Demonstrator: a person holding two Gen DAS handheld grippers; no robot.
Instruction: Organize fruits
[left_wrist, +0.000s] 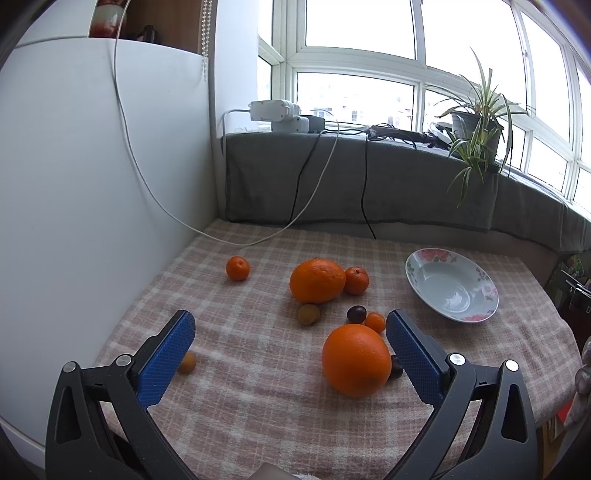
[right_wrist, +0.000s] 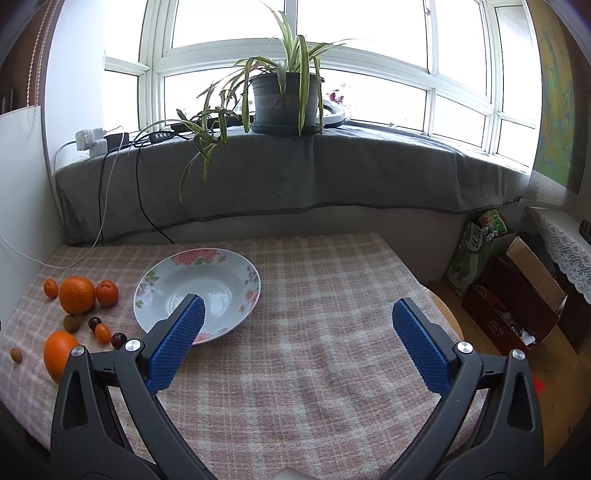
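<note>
A table draped in a pink-and-cream checked cloth (right_wrist: 314, 332) is sitting under a bay window (right_wrist: 369, 44), with a grey blanket (right_wrist: 295, 177) hanging over the sill. On the sill, one striped-leaf plant in a grey pot (right_wrist: 282, 98) is drooping, and white adapters (left_wrist: 277, 114) are feeding cables down onto the cloth. A white panel (left_wrist: 92, 166) is closing off the left side; cardboard boxes (right_wrist: 517, 299) are lying on the floor at the right.

One round, glossy ceramic plate (right_wrist: 197, 291) with pink flowers on its rim is sitting empty at the middle of the table. All the fruit is lying loose on the cloth to its left: two big dimpled oranges, one near (left_wrist: 356, 360) and one far (left_wrist: 317, 280); two small tangerines, one far left (left_wrist: 238, 268) and one (left_wrist: 356, 280) touching the far orange; one tiny oval orange fruit (left_wrist: 375, 322); two dark round plums (left_wrist: 356, 314) (right_wrist: 119, 339); two dull brownish little fruits (left_wrist: 308, 314) (left_wrist: 187, 362).

The left gripper (left_wrist: 290, 330) is hovering over the fruit, its ribbed blue fingers (left_wrist: 166, 362) spread wide and holding nothing. The right gripper (right_wrist: 297, 317) is likewise gaping empty, its left finger (right_wrist: 177, 347) overlapping the plate's near rim in view.
</note>
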